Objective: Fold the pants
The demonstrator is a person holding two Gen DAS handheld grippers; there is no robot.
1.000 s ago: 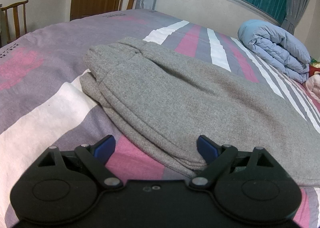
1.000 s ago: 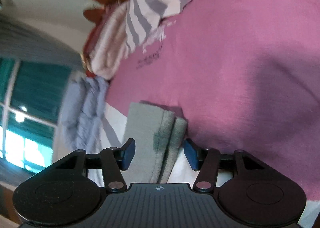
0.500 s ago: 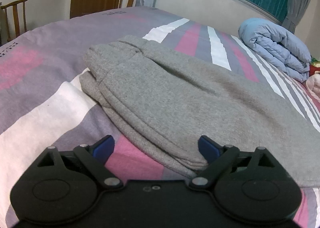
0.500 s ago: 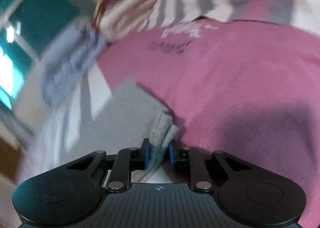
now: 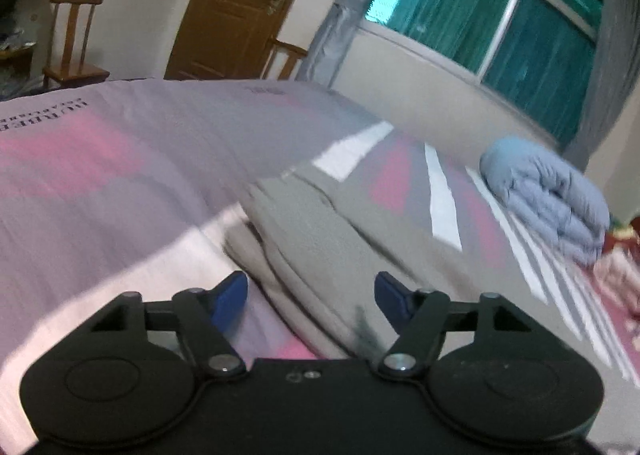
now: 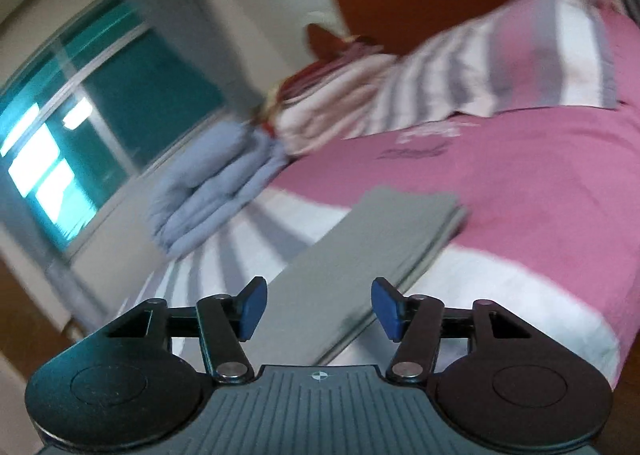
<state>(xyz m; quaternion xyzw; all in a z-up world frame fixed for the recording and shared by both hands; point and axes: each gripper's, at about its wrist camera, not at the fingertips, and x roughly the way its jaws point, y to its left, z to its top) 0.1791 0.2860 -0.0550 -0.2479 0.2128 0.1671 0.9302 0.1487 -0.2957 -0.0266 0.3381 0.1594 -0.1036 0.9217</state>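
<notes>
The grey pants [image 5: 340, 247] lie folded lengthwise on the striped pink, grey and white bedspread [image 5: 100, 175]. In the left wrist view my left gripper [image 5: 310, 297] is open and empty, just above the near edge of the waist end. In the right wrist view the leg end of the pants [image 6: 360, 247] lies flat as a long grey strip. My right gripper [image 6: 319, 305] is open and empty, raised above that strip. Both views are motion-blurred.
A rolled blue quilt [image 5: 552, 203] lies by the window wall, also in the right wrist view [image 6: 216, 191]. Striped pillows [image 6: 460, 83] sit at the bed's head. Wooden chairs [image 5: 72, 43] and a door [image 5: 244, 3] stand beyond the bed.
My right gripper was shut on the leg end half a second ago; it has opened, let the pants go and lifted back. My left gripper has tilted up and shifted, staying open.
</notes>
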